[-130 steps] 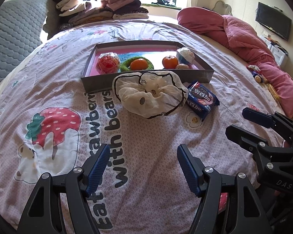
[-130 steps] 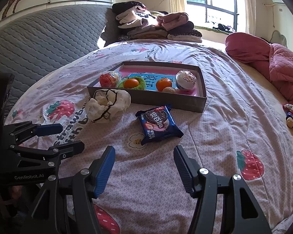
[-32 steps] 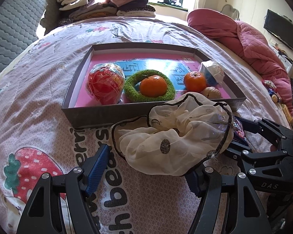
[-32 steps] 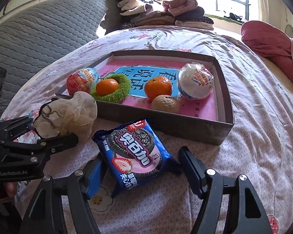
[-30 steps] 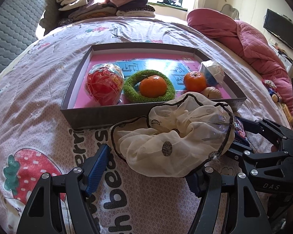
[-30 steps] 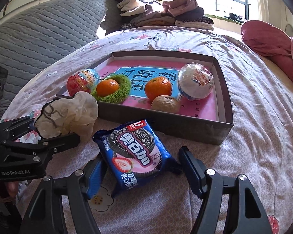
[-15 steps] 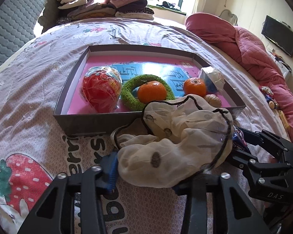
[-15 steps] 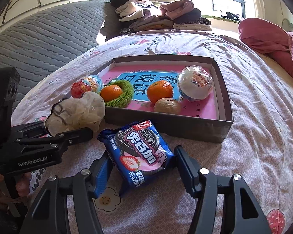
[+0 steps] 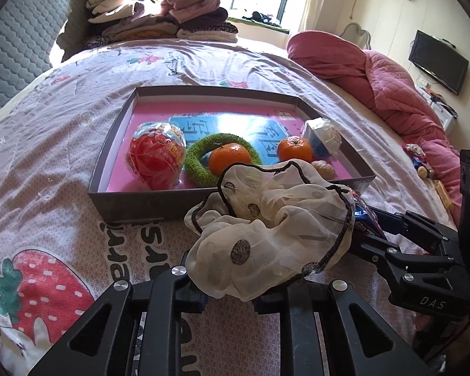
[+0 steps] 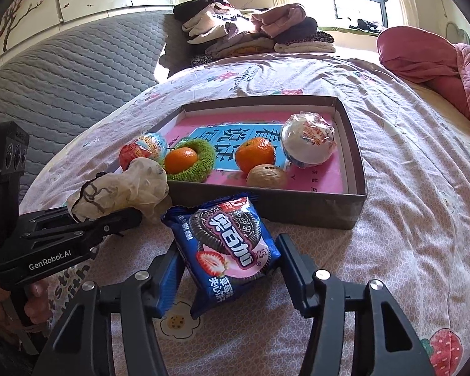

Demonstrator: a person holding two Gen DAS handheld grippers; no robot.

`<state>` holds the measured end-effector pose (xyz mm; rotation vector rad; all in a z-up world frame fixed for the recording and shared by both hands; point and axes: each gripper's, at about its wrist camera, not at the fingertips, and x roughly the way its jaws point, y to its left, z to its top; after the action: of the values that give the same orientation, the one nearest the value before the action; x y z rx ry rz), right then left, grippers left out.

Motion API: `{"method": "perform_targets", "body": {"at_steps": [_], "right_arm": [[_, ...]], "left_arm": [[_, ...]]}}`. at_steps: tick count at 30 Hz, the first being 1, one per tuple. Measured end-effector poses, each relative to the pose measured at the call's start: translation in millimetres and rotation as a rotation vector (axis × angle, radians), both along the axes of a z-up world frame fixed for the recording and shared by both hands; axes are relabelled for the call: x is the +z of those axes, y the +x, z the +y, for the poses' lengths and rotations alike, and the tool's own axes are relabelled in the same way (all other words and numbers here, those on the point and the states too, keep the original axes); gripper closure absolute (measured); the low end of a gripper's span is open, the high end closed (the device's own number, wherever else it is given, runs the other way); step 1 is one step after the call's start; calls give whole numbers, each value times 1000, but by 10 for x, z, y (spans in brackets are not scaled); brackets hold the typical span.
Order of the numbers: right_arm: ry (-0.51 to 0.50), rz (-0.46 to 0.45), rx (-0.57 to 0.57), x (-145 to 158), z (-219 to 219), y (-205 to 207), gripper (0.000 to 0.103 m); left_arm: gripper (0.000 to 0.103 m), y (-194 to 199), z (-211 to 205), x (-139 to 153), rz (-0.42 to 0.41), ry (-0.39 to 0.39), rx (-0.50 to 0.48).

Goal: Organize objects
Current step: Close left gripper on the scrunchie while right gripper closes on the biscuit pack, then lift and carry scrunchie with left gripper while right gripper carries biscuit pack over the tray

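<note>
My left gripper (image 9: 228, 297) is shut on a cream dotted scrunchie (image 9: 272, 235) and holds it just above the bedspread, in front of the grey box (image 9: 125, 203). The scrunchie also shows in the right wrist view (image 10: 122, 191). My right gripper (image 10: 228, 269) is shut on a blue cookie packet (image 10: 232, 247), lifted slightly before the box's front wall (image 10: 297, 210). Inside the box lie a red wrapped ball (image 9: 156, 159), a green ring (image 9: 197, 159) around an orange (image 9: 228, 156), a second orange (image 9: 294, 150), a walnut (image 10: 266, 175) and a white wrapped ball (image 10: 310, 144).
The bed carries a pink strawberry-print spread (image 9: 47, 163). Folded clothes (image 9: 159, 18) are stacked at the far end. A red quilt (image 9: 391, 87) lies bunched on the right. A grey padded headboard (image 10: 62, 72) rises on the left.
Both grippers came forward to the box, then closed, the left on the scrunchie and the right on the cookie packet. Both things are now raised slightly off the spread.
</note>
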<state>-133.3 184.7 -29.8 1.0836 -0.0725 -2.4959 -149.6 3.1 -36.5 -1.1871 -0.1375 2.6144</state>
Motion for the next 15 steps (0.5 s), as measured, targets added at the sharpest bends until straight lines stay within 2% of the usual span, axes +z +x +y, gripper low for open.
{"method": "perform_targets", "body": {"at_steps": [15], "right_arm": [[-32,64,1,186,13,80,47]], "left_arm": [[84,116,-3,229,70,12,-12]]}}
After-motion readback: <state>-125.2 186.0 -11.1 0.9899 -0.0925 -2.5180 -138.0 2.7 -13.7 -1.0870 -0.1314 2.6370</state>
